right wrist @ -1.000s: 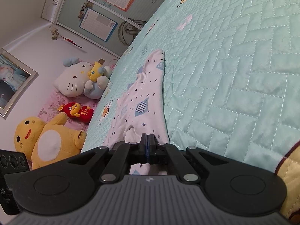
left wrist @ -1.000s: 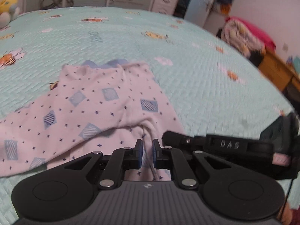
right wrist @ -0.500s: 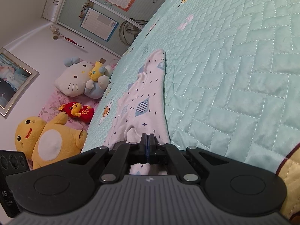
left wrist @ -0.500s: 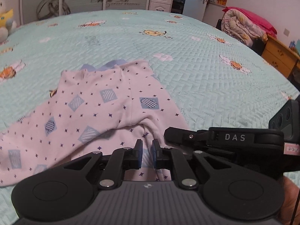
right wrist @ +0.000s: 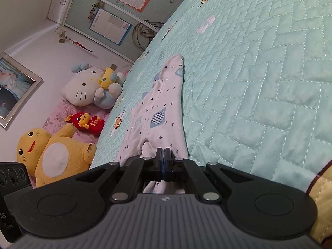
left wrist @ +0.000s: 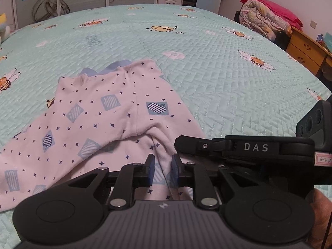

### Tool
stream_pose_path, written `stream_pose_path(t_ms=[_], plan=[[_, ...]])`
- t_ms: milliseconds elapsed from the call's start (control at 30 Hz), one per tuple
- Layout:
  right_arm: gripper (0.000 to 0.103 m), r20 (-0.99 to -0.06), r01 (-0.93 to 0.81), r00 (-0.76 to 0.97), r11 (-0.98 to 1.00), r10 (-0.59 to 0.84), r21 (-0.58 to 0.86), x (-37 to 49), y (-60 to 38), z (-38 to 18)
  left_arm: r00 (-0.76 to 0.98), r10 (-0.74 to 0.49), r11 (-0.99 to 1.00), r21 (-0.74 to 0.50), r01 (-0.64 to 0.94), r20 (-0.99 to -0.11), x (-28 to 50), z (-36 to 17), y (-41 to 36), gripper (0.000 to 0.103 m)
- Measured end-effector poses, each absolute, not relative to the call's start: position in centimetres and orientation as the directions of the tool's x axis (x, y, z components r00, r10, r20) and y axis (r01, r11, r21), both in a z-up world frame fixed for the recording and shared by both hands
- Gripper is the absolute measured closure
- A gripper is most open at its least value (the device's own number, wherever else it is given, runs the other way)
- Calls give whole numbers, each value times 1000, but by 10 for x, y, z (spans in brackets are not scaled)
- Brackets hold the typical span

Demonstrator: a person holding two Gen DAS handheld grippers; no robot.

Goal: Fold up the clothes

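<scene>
1. While the garment (left wrist: pixel 99 124) lies spread on the bed (left wrist: pixel 228 78), both grippers sit at its near edge, side by side, the right gripper's black body just right of the left one in the left wrist view.
2. The left gripper (left wrist: pixel 162 161) has a ridge of bunched pink cloth between its jaws; the jaws are opening, and a gap shows between the blue pads (left wrist: pixel 150 167) and the fold, so the cloth looks loose there, not pinched.
3. The right gripper (right wrist: pixel 164 155) has its jaws fully closed; white patterned cloth shows just ahead of and under the tips, and it seems to pinch the hem, though the contact itself is hidden by the pads.
4. From both sets of jaws the garment runs away forward: its long axis points from the grippers toward the blue waistband or collar edge (left wrist: pixel 116 66) at the far end. Most of the cloth fans out to the left of the left gripper, with little lying to the right.
5. The judgement: a fold is being set down or re-gripped at this near end. The left hand is nearer the wide left part, so it is the one placed to take a new hold there, while the right hand pins the near edge.
6. Plush toys (right wrist: pixel 56 157) sit off the bed's side, well apart from the work.
</scene>
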State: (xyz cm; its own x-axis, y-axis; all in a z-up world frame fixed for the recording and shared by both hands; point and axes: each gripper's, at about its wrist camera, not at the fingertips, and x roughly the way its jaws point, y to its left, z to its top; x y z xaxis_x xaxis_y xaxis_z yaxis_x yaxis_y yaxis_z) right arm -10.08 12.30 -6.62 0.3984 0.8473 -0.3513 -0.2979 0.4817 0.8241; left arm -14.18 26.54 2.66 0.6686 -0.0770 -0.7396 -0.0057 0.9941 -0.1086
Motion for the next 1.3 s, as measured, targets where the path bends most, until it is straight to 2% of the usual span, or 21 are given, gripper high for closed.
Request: stream_pose_path(t_ms=[133, 200, 367, 467, 667, 800, 833, 867, 1000, 1100, 1167, 1300], plan=[[103, -351, -298, 399, 481, 847, 824, -101, 123, -66, 664, -119, 985, -172, -14, -738, -139, 25, 276, 101], [103, -349, -299, 399, 480, 848, 825, -102, 122, -66, 675, -150, 971, -236, -37, -722, -141, 27, 287, 102], [103, -348, -299, 398, 479, 849, 825, -102, 122, -67, 714, -216, 907, -407, -106, -666, -154, 26, 318, 103], [103, -352, -301, 398, 484, 847, 822, -102, 122, -66, 693, -215, 894, -424, -144, -688, -153, 12, 322, 102], [103, -364, -306, 403, 499, 840, 811, -104, 125, -64, 700, -288, 811, -555, -185, -654, -151, 1, 341, 101], [103, -376, -310, 426, 523, 823, 794, -109, 127, -55, 719, -305, 786, -591, -180, -624, -154, -5, 344, 100], [97, -371, -328, 434, 527, 821, 784, -111, 127, -50, 724, -311, 777, -603, -178, -615, -155, -7, 345, 100], [96, -364, -358, 431, 527, 825, 771, -113, 130, -45, 729, -317, 768, -616, -178, -606, -156, -9, 346, 100], [96, -363, -421, 346, 489, 865, 764, -107, 150, -34, 741, -357, 718, -675, -173, -569, -159, -17, 356, 99], [103, -447, -390, 287, 530, 847, 753, -85, 168, -48, 743, -368, 702, -691, -172, -559, -160, -20, 361, 99], [103, -418, -330, 259, 486, 871, 809, -75, 163, -57, 744, -379, 687, -706, -173, -550, -161, -22, 364, 99], [103, -425, -375, 291, 511, 857, 774, -84, 164, -52, 741, -386, 690, -705, -163, -549, -161, -22, 365, 98]])
